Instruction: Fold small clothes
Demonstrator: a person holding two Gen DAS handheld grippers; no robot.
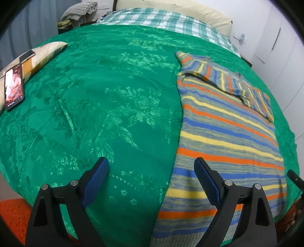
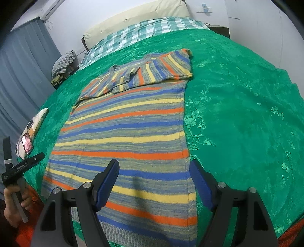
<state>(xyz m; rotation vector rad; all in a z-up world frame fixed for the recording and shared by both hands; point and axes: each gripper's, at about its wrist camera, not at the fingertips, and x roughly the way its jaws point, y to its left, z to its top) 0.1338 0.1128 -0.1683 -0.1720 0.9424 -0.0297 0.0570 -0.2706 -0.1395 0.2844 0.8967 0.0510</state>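
Observation:
A striped knit sweater (image 1: 228,136) in blue, yellow, orange and grey lies flat on a green bedspread (image 1: 106,106). Its sleeves are folded in across the chest at the far end (image 2: 152,74). My left gripper (image 1: 152,165) is open and empty, hovering over the sweater's left hem edge. My right gripper (image 2: 153,167) is open and empty above the sweater's (image 2: 123,140) right hem corner. The left gripper's body (image 2: 20,167) shows at the left of the right wrist view, held by a hand.
A phone (image 1: 14,89) with a lit screen rests on a patterned cushion (image 1: 39,57) at the bed's left edge. A checked sheet (image 1: 161,20) and a cream headboard cushion (image 1: 190,11) lie at the far end. Curtains (image 2: 20,79) hang at left. An orange rug (image 1: 13,218) lies below.

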